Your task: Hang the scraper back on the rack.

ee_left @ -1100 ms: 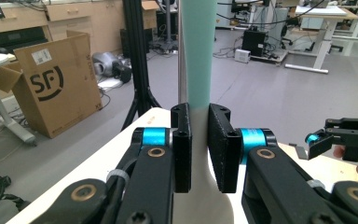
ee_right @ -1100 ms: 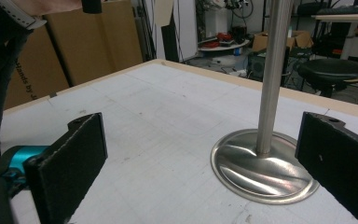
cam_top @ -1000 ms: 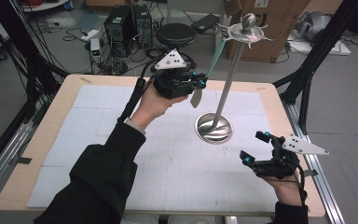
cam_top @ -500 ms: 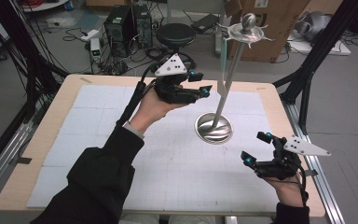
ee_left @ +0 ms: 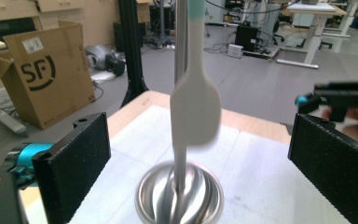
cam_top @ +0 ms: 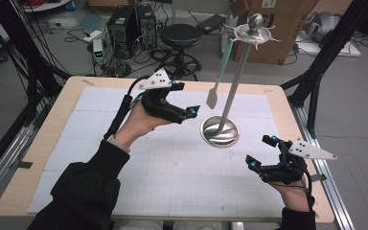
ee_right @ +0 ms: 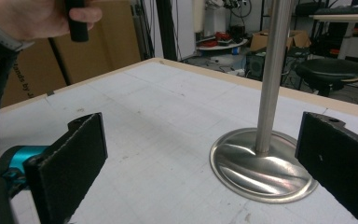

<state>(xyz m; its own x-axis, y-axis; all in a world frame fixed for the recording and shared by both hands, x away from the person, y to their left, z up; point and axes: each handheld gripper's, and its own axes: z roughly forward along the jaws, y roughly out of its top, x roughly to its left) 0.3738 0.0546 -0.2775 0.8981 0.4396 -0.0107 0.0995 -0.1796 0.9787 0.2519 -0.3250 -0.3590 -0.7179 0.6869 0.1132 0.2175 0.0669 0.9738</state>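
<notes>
- White gridded paper covers the wooden worktop (cam_top: 43, 143), its pale rim showing on every side; the sheet is matte and faintly scuffed.
- Nearest the person, the right gripper (cam_top: 263, 154) sits low at the right edge, its black rough-padded jaws standing well apart with nothing between them.
- Just beyond it stands the metal stand (cam_top: 219, 132): a round, polished dished base, a slim straight steel pole, and a ball-topped disc at the top.
- From that disc hangs the spatula (cam_top: 212, 98), with a pale teal handle and a flat, rounded, whitish blade, dangling just beside the pole, clear of the worktop.
- The left gripper (cam_top: 191, 112) is held up left of the pole; its jaws have just been opening and are now wide apart. In the left gripper view the blade (ee_left: 196, 114) hangs free between them, touching neither pad, with the pole close behind it.
- Farther back on the floor are a black round stool (cam_top: 182, 36), computer towers, cables and a brown cardboard box (cam_top: 287, 28).
</notes>
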